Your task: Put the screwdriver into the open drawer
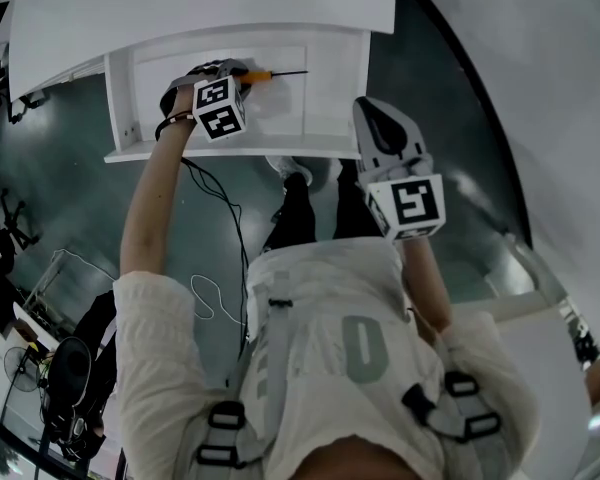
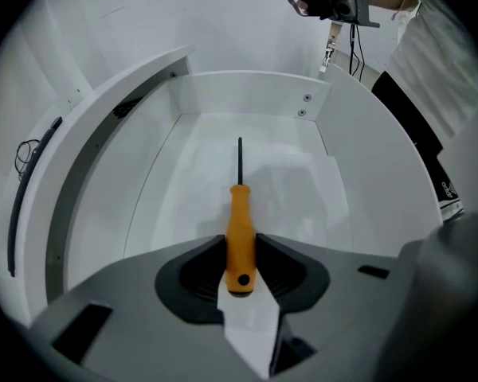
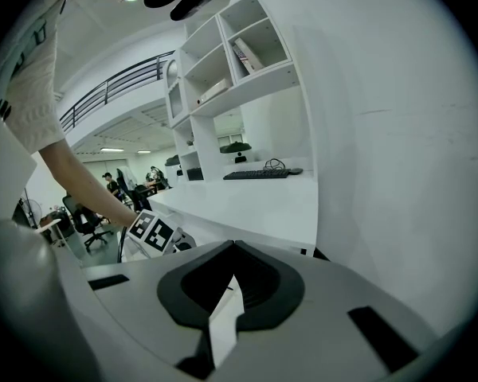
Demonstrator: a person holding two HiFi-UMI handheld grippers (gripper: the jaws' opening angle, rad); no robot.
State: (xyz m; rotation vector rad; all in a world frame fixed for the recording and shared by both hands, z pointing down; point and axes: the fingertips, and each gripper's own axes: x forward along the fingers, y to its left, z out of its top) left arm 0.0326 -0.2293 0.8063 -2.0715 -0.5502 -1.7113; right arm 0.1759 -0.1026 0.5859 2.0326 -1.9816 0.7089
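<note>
Screwdriver [image 2: 240,237]: orange handle pinched near its butt end between the jaws of the left claw [image 2: 240,249], black shaft running out ahead of the jaws over the white floor of the open drawer [image 2: 247,94]. The tool sits inside the drawer's walls, not above the rim. I cannot tell whether the tip or the handle rests on the floor. My reading is that the low grip at the butt keeps the shaft clear of the walls, so that on release the tool has only a short way to drop. Release not yet made. The right claw [image 3: 233,247] is pressed together with nothing between its jaws, held off to the side beyond the drawer's front corner, likely parked out of the way. The head view gives the layout: drawer pulled out from under the white surface [image 1: 200,8], and the left marker cube covering most of the handle. Only the left gripper view shows the pinch itself and the bare drawer interior. The right gripper view adds the room: wall shelves [image 3: 223,54] and a keyboard [image 3: 259,174] on a far desk.
</note>
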